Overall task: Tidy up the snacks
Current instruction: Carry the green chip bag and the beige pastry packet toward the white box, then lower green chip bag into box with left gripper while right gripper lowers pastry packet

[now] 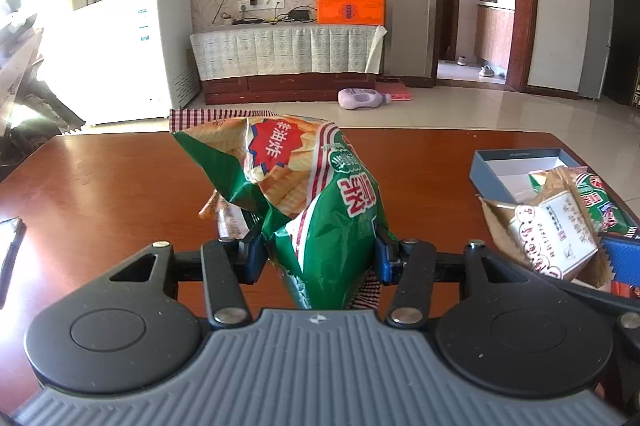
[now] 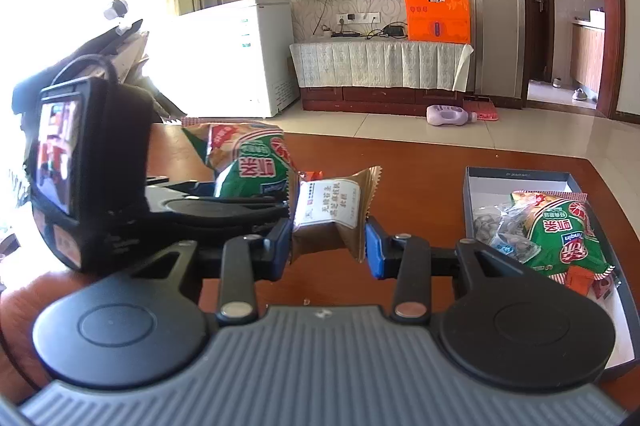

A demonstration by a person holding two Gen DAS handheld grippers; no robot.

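My left gripper's green snack bag [image 1: 320, 201] carries upside-down Chinese print; on its red starburst I make out 非油炸. The green bag in the box [image 2: 560, 234] shows inverted Latin letters, too small to spell. The gold packet's [image 2: 332, 209] white label holds Chinese lines I cannot read.

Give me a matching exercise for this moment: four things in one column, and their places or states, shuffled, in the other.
Things:
1. green chip bag
2. brown snack packet
3. blue box
4. purple bottle

Places or states:
A. lying on the floor
B. open on the table, snacks inside
C. clamped in the left gripper
D. clamped in the right gripper

Pairs: 1-C, 2-D, 3-B, 4-A
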